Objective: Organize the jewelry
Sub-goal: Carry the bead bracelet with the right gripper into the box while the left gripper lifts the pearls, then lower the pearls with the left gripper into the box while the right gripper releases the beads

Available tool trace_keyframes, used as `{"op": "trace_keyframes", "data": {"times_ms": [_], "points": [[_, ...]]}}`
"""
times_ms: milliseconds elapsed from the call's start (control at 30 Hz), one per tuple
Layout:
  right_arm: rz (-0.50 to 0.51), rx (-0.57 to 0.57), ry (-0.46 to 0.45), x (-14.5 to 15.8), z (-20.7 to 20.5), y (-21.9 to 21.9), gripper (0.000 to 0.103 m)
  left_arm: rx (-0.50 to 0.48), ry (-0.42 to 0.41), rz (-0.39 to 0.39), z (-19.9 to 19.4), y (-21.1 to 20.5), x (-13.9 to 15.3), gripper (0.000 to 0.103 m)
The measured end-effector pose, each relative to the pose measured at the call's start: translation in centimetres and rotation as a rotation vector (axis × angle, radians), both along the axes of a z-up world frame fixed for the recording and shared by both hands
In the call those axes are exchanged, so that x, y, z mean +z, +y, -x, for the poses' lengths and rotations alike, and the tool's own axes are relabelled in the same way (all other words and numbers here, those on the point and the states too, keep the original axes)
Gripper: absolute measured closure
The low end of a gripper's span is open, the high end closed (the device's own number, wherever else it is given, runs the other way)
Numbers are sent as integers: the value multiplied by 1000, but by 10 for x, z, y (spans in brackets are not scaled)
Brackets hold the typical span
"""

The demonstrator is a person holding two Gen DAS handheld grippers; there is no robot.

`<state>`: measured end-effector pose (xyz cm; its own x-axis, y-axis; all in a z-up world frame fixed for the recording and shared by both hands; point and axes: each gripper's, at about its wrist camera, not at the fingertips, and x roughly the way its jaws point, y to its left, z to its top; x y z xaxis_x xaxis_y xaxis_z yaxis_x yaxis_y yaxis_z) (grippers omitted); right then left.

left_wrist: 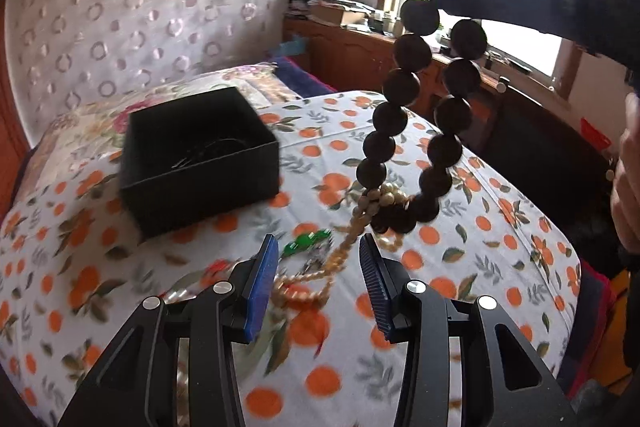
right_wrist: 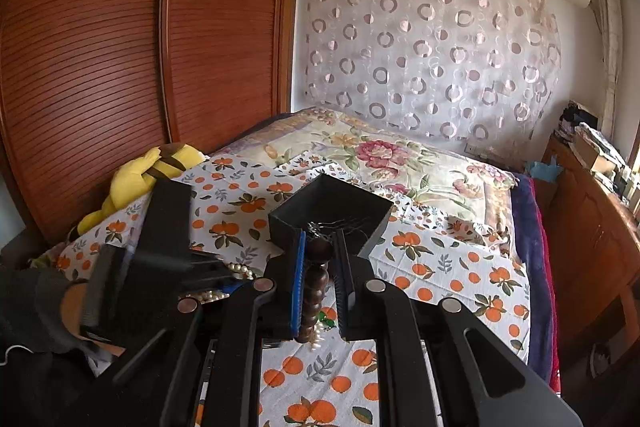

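My right gripper [right_wrist: 320,241] is shut on a bracelet of big dark wooden beads [right_wrist: 316,283] and holds it in the air; in the left wrist view the bracelet [left_wrist: 400,83] hangs down from that gripper [left_wrist: 434,1] over the bed. My left gripper [left_wrist: 318,245] is open and empty, low over a heap of cream pearl strands [left_wrist: 340,259] and a green piece [left_wrist: 302,241]. An open black box [left_wrist: 196,155] sits on the orange-print sheet to the left; it also shows in the right wrist view [right_wrist: 332,199] with thin dark items inside.
The bed has an orange-print sheet [left_wrist: 460,267] and a floral quilt [right_wrist: 380,155]. A yellow plush toy [right_wrist: 148,171] lies by the wooden wardrobe [right_wrist: 120,47]. A wooden cabinet [left_wrist: 360,55] with clutter stands under the window.
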<state>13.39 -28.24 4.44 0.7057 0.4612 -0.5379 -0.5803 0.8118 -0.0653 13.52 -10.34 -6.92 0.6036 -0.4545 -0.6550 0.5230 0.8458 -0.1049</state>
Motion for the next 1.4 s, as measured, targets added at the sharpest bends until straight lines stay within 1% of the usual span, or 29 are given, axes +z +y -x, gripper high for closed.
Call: {"op": "trace_keyframes", "data": {"times_ms": [67, 100, 133, 200, 367, 633, 767, 900, 1033, 1133, 1233, 1333, 1400], "points": [[-8, -10, 4, -1, -2, -5, 88, -23, 12, 17, -8, -8, -3, 76], [-13, -15, 6, -1, -2, -8, 88, -28, 19, 19, -9, -9, -3, 93], [-15, -20, 7, -1, -3, -10, 88, -35, 32, 32, -11, -11, -4, 95], [-22, -29, 10, -3, -5, -17, 88, -39, 39, 60, -11, -9, -3, 96], [-33, -62, 26, -8, -13, -31, 88, -8, -7, 80, -3, 1, 16, 99], [-19, -91, 67, -32, -26, -31, 88, 25, -117, 121, 13, 22, 71, 99], [-5, -97, 88, -45, -31, -28, 88, 33, -160, 138, 15, 25, 93, 99], [-4, -100, 98, -51, -37, -26, 88, 48, -206, 131, 12, 29, 116, 99], [-11, -100, 87, -47, -45, -23, 88, 73, -240, 114, 2, 32, 134, 99], [-21, -94, 73, -38, -52, -19, 88, 97, -250, 92, -11, 35, 142, 99], [-32, -81, 50, -27, -58, -13, 88, 123, -253, 70, -26, 38, 144, 99], [-43, -74, 29, -17, -66, -7, 88, 148, -237, 62, -43, 43, 142, 99], [-54, -74, 21, -11, -73, -4, 88, 156, -228, 34, -59, 42, 138, 99]]}}
